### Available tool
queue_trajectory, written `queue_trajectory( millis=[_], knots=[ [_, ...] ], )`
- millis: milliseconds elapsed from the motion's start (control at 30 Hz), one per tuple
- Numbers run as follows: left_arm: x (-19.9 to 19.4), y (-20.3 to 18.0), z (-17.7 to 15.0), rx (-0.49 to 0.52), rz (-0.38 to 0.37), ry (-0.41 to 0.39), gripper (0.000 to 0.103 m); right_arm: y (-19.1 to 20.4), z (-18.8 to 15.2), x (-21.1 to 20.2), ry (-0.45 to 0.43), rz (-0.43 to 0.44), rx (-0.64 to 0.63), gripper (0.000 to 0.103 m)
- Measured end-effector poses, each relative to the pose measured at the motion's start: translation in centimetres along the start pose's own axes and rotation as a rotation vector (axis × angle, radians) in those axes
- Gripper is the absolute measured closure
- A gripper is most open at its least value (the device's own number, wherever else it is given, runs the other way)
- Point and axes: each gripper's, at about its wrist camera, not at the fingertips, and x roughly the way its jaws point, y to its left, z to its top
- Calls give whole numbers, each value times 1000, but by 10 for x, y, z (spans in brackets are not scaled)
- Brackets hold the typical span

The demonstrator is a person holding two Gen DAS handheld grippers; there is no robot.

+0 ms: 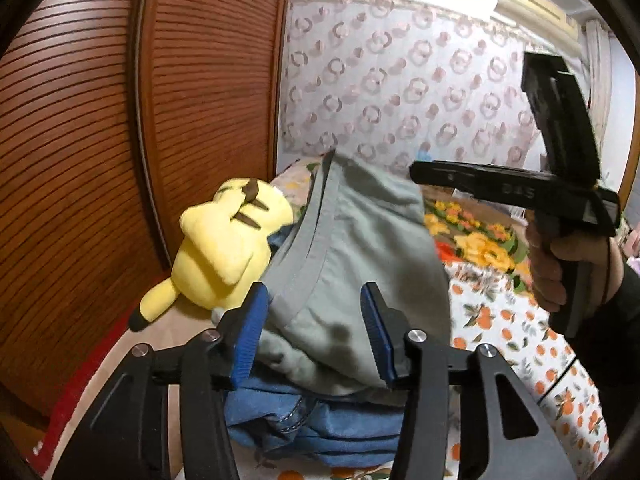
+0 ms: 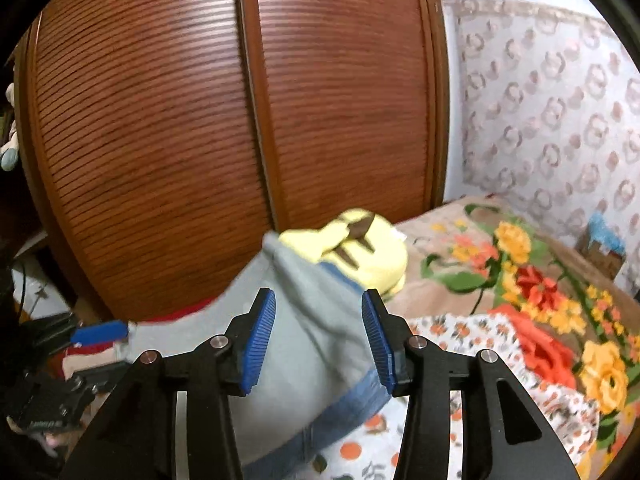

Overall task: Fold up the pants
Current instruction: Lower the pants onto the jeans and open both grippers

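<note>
Grey-green folded pants (image 1: 360,264) lie on top of folded blue jeans (image 1: 320,428) on the bed. My left gripper (image 1: 316,336) is open, its blue pads on either side of the near edge of the grey pants, not closed on them. My right gripper (image 2: 318,340) is open too, above the same grey pants (image 2: 316,320) with the jeans (image 2: 340,408) beneath. In the left wrist view the right gripper (image 1: 424,172) shows from the side at the pile's far right, held by a hand.
A yellow plush toy (image 1: 224,248) lies against the pile on its left, also seen in the right wrist view (image 2: 360,248). A brown slatted wardrobe (image 1: 120,120) stands close behind. A floral blanket (image 2: 540,288) and an orange-print sheet (image 1: 520,332) cover the bed to the right.
</note>
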Motion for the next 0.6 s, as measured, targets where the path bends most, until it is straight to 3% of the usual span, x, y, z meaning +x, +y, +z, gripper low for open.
queue_trajectory(
  millis=[67,200,333,400,467,600],
  knots=[
    [5,1,-4,1,17,20,54,-4,-10,4,35,3,14,61],
    [14,8,-10,-8,26,54,54,-21,-18,18,92,-32,84,62],
    [18,10,-13,-9,30,68,54,-36,-8,35,107,-27,167,62],
    [20,10,-14,-8,30,71,54,-39,-4,41,110,-14,197,69],
    [20,10,-14,-6,29,73,54,-41,3,51,106,19,216,90],
    [24,11,-16,-5,29,82,54,-50,8,61,71,20,201,96]
  ],
)
